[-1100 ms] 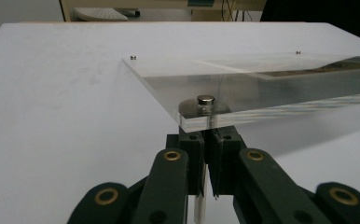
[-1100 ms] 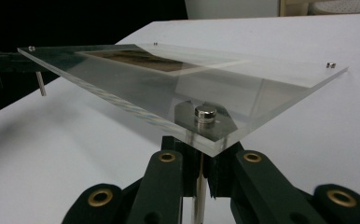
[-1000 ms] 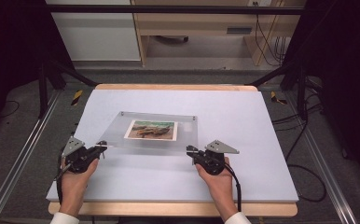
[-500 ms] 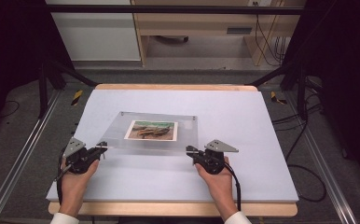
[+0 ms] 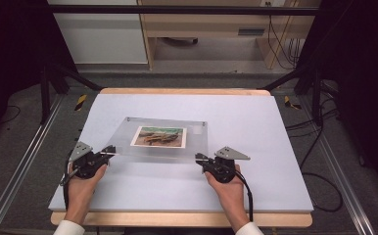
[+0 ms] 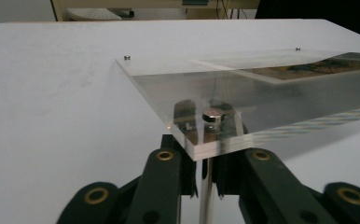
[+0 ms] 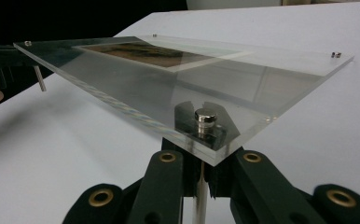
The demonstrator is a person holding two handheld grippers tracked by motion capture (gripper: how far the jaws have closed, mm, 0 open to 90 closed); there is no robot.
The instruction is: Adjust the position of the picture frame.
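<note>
Gripping a clear acrylic photo frame (image 5: 165,139) by its two near corners, each corner post pinched from below: left gripper (image 5: 109,150) clamped on the metal standoff leg (image 6: 205,186) under the near left corner, right gripper (image 5: 199,157) clamped on the matching leg (image 7: 197,198) under the near right corner. Jaws drawn nearly together on both sides, with only the thin pins between the pads. Tilting the frame, near edge raised off the white table cover (image 5: 275,147), far edge with its small screws (image 6: 127,58) sitting lower, close to or on the surface; hard to tell which. Carrying a landscape print (image 5: 158,136) sandwiched between the plates, slightly left of the frame's centre.

Judging the step as a two-handed lift or reposition of the frame, barely begun. Calling next for both hands rising or shifting together at an even pace, keeping the grips level so the slim pins are not twisting or slipping out of the pads.

Lying well apart from the work: yellow-and-black floor markers (image 5: 81,102) beyond the table's far corners, cables (image 5: 319,147) trailing down the right side, a wooden desk (image 5: 211,24) behind. Nothing standing on the table near the frame, so no obstruction expected on any side.
</note>
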